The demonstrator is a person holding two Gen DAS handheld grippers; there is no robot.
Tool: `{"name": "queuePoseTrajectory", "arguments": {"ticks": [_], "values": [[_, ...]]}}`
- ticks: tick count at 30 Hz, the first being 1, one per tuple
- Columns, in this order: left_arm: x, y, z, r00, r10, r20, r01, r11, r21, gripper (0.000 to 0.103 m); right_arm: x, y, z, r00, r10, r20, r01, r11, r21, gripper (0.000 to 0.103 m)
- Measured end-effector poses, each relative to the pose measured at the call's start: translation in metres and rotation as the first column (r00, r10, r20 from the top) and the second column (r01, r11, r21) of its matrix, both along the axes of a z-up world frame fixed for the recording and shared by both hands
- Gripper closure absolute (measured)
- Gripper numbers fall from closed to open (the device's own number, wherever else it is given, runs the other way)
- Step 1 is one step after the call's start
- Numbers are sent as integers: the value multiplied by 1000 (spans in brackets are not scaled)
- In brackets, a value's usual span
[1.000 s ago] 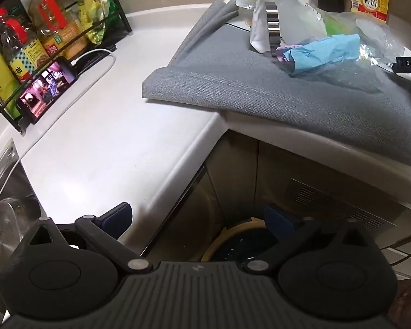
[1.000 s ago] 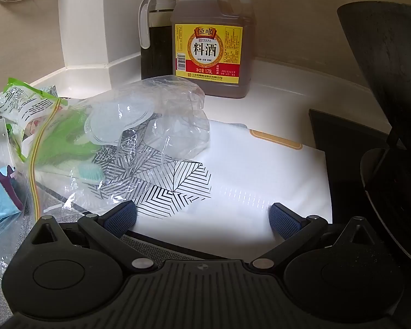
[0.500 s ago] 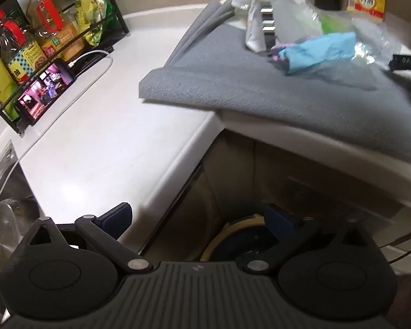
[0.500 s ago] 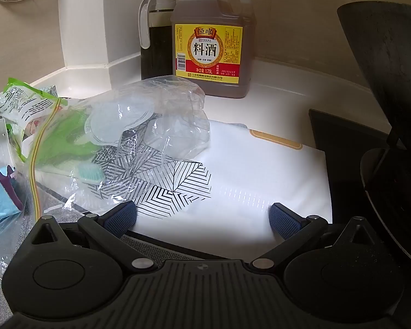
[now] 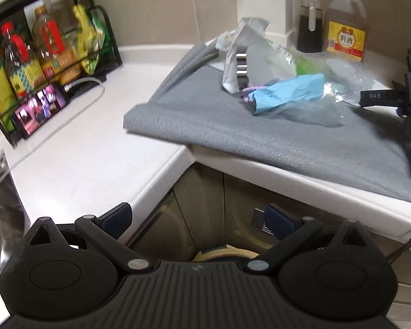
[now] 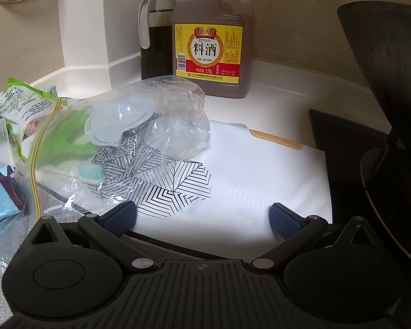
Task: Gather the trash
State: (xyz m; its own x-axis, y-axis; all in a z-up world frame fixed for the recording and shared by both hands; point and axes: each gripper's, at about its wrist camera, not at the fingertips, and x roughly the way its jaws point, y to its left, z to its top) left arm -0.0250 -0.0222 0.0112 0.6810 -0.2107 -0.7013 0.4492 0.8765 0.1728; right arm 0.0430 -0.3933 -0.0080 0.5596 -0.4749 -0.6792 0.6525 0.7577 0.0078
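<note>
My left gripper (image 5: pixel 197 218) is wide open and holds nothing; it hangs over the gap below the white counter (image 5: pixel 82 142), with a yellow-rimmed bin (image 5: pixel 222 253) just under it; far to the left a rack (image 5: pixel 49 52) holds oil bottles, and a phone (image 5: pixel 39 108) leans at its foot; ahead and to the right lies a grey cloth (image 5: pixel 233 126) with the trash on it; a crumpled white wrapper (image 5: pixel 243 54) stands tall; just in front of it a blue paper piece (image 5: pixel 287 93) lies flat, its long side running left to right, a bit higher at the right end.

My right gripper (image 6: pixel 202 219) is wide open too, empty, low over a white mat (image 6: pixel 246 186) with black leaf lines; at my left lies a clear zip bag (image 6: pixel 76 148); inside it a toothbrush (image 6: pixel 90 174) points its bristle end to the right; a crumpled clear plastic tray (image 6: pixel 175 120) sits beside it on the mat; behind stand a dark sauce jug (image 6: pixel 156 41) and a big cooking wine bottle (image 6: pixel 213 46), touching side by side.
</note>
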Motion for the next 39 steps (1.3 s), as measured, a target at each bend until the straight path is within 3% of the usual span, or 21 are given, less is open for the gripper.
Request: {"name": "queuePoseTrajectory", "arguments": {"ticks": [13, 15, 17, 23, 28, 31, 35, 39], "values": [[-31, 17, 12, 1000, 13, 19, -12, 999, -50, 0, -4, 9, 3, 1000, -5, -16, 5, 1000, -16, 0], [-35, 19, 14, 999, 17, 27, -16, 999, -48, 0, -19, 28, 16, 999, 26, 23, -26, 1000, -13, 0], [-38, 21, 15, 1000, 14, 28, -12, 999, -52, 0, -45, 63, 39, 990, 99, 97, -92, 993, -69, 0], [-52, 22, 14, 1000, -9, 30, 11, 996, -85, 0, -133, 164, 102, 917, 293, 269, -217, 935, -280, 0], [-63, 24, 14, 999, -28, 22, 31, 993, -117, 0, -177, 200, 120, 878, 398, 267, -315, 899, -304, 0], [-70, 26, 14, 999, -39, 11, 40, 991, -131, 0, -194, 211, 124, 885, 391, 253, -325, 907, -267, 0], [-77, 27, 13, 999, -48, -21, 45, 991, -126, 0, -209, 230, 126, 889, 397, 229, -303, 884, -356, 0], [-83, 30, 11, 998, -49, -35, 44, 991, -128, 0, -211, 231, 129, 886, 392, 248, -320, 904, -284, 0]]}}
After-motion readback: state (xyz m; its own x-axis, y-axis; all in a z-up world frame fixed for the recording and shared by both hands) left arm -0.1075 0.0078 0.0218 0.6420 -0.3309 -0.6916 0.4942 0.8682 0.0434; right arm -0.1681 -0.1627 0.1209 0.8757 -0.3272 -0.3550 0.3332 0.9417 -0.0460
